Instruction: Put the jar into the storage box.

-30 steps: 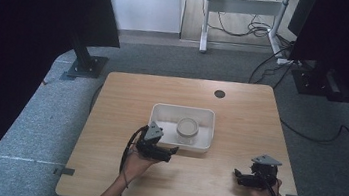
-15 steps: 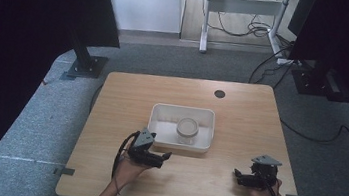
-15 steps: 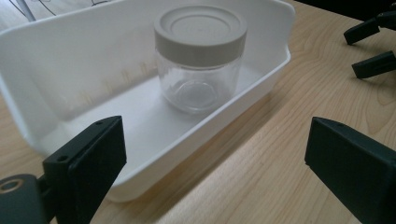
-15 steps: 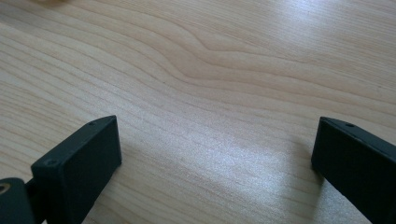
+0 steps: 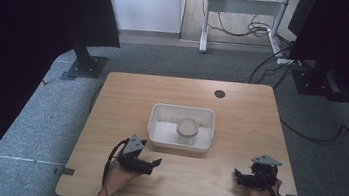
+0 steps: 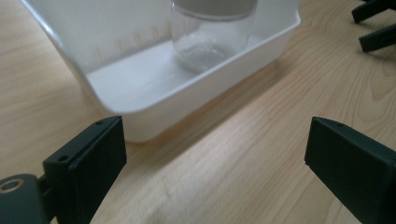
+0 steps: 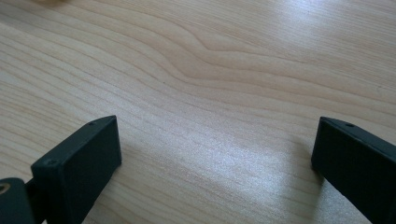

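resting low on the wooden table (image 5: 241,111), both claws stand wide with nothing between the jaws

the left claw (image 5: 150,165) sits near the table's front edge, just in front of the white tray (image 5: 160,114) and apart from it, its jaws pointing toward the right; in the left gripper view its two black jaws frame bare wood, with the tray's near corner beyond them. a clear glass jar (image 5: 187,130) with a pale lid stands upright inside the tray, toward its right half and near the front wall. the right claw (image 5: 238,178) lies well to the right of the tray near the front right corner, jaws pointing left; the right gripper view shows plain wood grain between its parted jaws
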`<state>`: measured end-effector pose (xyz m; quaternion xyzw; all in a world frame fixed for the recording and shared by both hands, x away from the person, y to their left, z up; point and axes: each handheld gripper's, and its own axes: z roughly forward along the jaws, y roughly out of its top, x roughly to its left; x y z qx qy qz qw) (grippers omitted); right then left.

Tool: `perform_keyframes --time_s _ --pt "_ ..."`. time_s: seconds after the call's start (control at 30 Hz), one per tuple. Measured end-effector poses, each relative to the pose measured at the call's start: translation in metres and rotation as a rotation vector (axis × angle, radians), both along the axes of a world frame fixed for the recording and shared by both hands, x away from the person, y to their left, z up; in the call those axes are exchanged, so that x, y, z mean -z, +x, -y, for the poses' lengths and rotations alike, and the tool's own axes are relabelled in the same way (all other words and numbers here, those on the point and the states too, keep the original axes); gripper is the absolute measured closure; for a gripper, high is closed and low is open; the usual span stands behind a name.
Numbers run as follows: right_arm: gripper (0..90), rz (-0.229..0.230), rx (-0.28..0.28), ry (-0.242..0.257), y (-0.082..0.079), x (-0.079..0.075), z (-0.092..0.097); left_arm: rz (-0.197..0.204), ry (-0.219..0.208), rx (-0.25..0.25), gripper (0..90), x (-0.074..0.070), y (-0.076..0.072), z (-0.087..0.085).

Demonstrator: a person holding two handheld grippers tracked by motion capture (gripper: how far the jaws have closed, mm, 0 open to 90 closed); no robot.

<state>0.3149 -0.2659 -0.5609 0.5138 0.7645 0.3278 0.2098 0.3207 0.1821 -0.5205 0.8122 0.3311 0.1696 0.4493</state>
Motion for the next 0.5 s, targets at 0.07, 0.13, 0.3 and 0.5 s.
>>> perform_keyframes --time_s 0.07,0.13,0.3,0.5 --pt "0.9 0.0 0.0 0.0 0.0 0.0 0.0 -0.006 0.008 -0.005 5.3 0.004 -0.003 -0.004" --pt "1.0 0.0 0.0 0.0 0.0 0.0 0.0 -0.012 0.013 -0.005 5.3 0.007 -0.005 -0.007" --pt "0.9 0.0 0.0 0.0 0.0 0.0 0.0 -0.027 0.037 -0.013 5.3 0.015 -0.01 -0.013" --pt "1.0 0.0 0.0 -0.001 0.0 0.0 0.0 -0.052 0.055 -0.007 5.3 0.023 -0.015 -0.016"
